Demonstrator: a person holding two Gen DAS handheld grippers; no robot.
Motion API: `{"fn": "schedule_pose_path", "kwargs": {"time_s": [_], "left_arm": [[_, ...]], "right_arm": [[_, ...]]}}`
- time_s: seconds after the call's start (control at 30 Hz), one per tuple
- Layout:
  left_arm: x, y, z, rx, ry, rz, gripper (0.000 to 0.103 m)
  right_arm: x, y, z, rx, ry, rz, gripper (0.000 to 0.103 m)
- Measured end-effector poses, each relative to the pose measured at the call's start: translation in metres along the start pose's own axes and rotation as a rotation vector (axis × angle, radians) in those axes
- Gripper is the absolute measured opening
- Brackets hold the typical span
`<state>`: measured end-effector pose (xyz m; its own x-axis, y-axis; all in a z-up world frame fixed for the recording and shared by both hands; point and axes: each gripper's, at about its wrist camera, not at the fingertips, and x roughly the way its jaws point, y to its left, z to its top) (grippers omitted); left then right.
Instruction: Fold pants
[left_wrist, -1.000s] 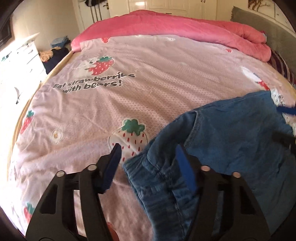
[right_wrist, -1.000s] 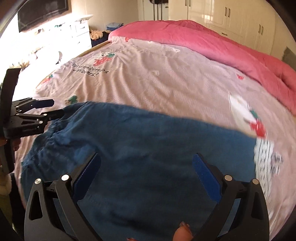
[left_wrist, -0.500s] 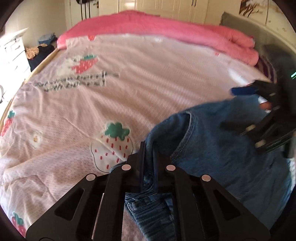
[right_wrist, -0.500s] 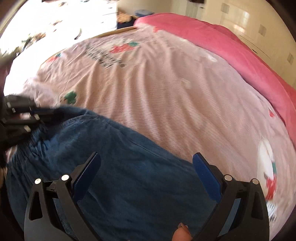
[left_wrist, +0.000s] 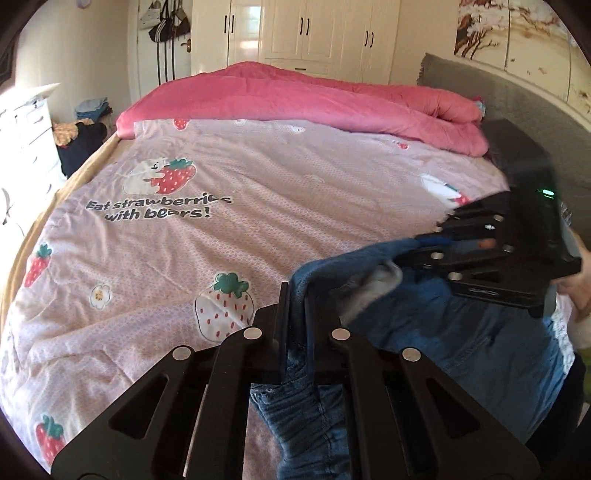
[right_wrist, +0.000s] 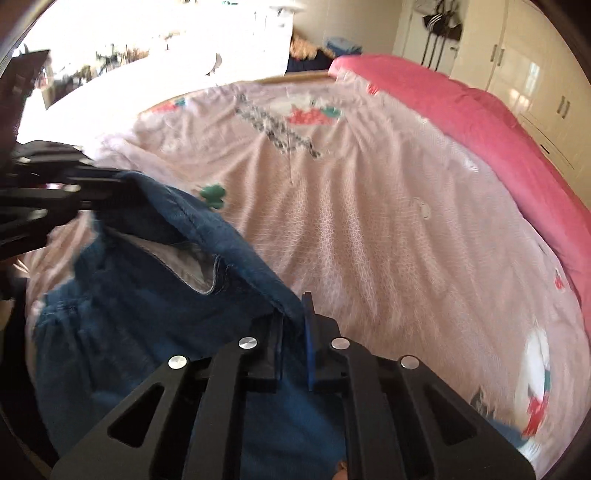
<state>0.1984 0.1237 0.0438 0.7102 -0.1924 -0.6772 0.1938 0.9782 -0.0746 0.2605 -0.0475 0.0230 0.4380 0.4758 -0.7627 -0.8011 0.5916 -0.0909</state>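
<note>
Blue denim pants lie bunched at the near edge of a pink strawberry-print bedspread. My left gripper is shut on the pants' upper edge near the waistband. My right gripper is shut on the same edge further along; it also shows in the left wrist view, lifting the fabric so the pale inner pocket lining shows. The left gripper appears at the left of the right wrist view, clamped on the denim.
A rolled pink duvet lies along the far side of the bed. A grey headboard stands at the right. White drawers and a clothes pile are to the left, wardrobes behind.
The left gripper closed on the pants' edge first. The right gripper then swung left, closed on the same edge, and both lifted it off the bed.
</note>
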Motion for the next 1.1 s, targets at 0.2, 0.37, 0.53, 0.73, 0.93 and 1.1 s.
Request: {"fn": "schedule_pose_path", "kwargs": {"time_s": [0.2, 0.37, 0.53, 0.73, 0.93, 1.1], "left_arm": [[-0.037, -0.027, -0.015, 0.083, -0.102, 0.062, 0.002], [-0.075, -0.048, -0.047, 0.114, -0.188, 0.078, 0.002], [-0.101, -0.07, -0.093, 0.173, -0.225, 0.177, 0.004], [-0.104, -0.074, -0.135, 0.156, -0.116, 0.172, 0.004], [-0.114, -0.071, -0.156, 0.121, -0.086, 0.169, 0.004], [-0.133, -0.072, -0.151, 0.124, -0.158, 0.197, 0.005]], "right_arm": [[-0.061, 0.042, -0.024, -0.011, -0.102, -0.039, 0.008], [-0.093, 0.09, -0.058, -0.029, -0.139, -0.051, 0.008], [-0.098, 0.137, -0.092, -0.054, -0.117, -0.011, 0.008], [-0.087, 0.167, -0.12, -0.044, -0.057, 0.019, 0.008], [-0.088, 0.184, -0.138, 0.012, -0.057, 0.044, 0.008], [-0.1, 0.194, -0.135, -0.004, -0.107, 0.03, 0.01]]}}
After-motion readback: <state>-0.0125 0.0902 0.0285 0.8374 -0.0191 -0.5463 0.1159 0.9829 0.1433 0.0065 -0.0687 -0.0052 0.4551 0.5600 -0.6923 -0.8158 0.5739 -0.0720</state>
